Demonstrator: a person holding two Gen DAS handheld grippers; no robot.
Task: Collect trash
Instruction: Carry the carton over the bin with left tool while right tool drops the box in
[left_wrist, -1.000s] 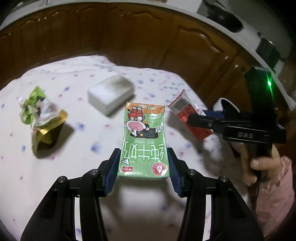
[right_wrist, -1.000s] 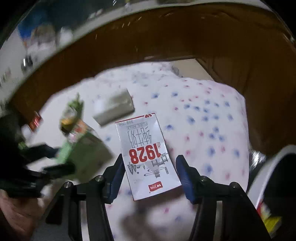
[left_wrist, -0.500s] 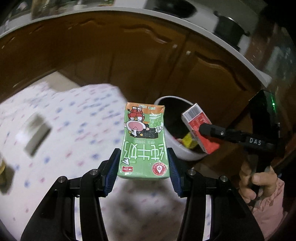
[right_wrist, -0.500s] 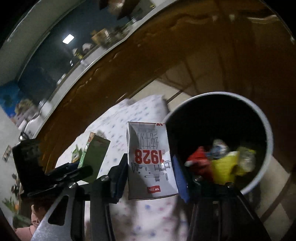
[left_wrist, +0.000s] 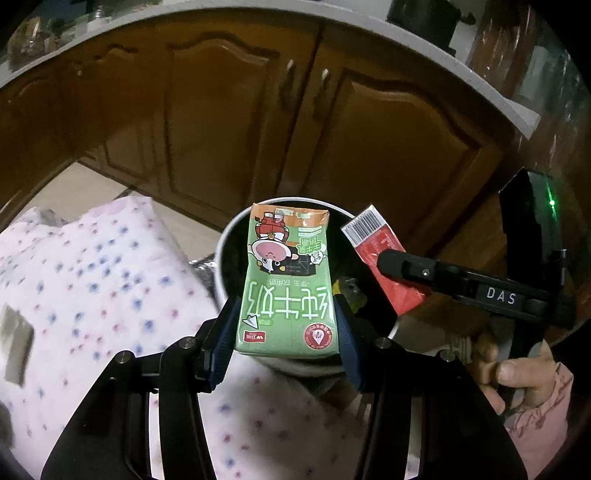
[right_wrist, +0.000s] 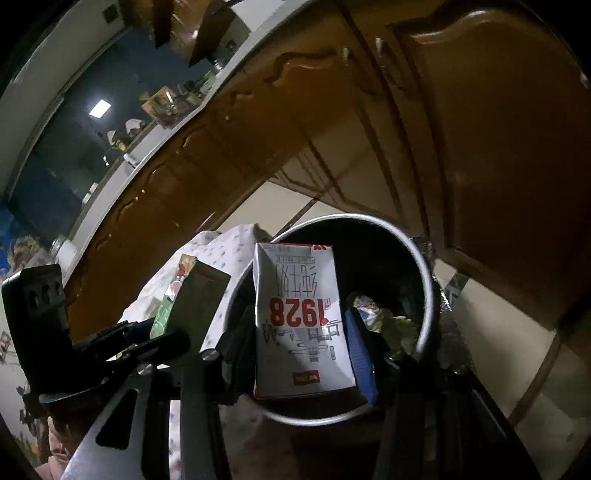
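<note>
Two tongs: left (left_wrist: 286, 325) clamps green milk carton (left_wrist: 286, 284); right (right_wrist: 301, 354) clamps white milk carton (right_wrist: 301, 321).

The left tongs (left_wrist: 286, 334) are matte black plastic arms with round silver screws and blue ribbed pads. The right tongs (left_wrist: 380, 254) carry white "DAS" lettering and a green light. A pink ruffled sleeve (left_wrist: 543, 435) covers the wrist.
</note>
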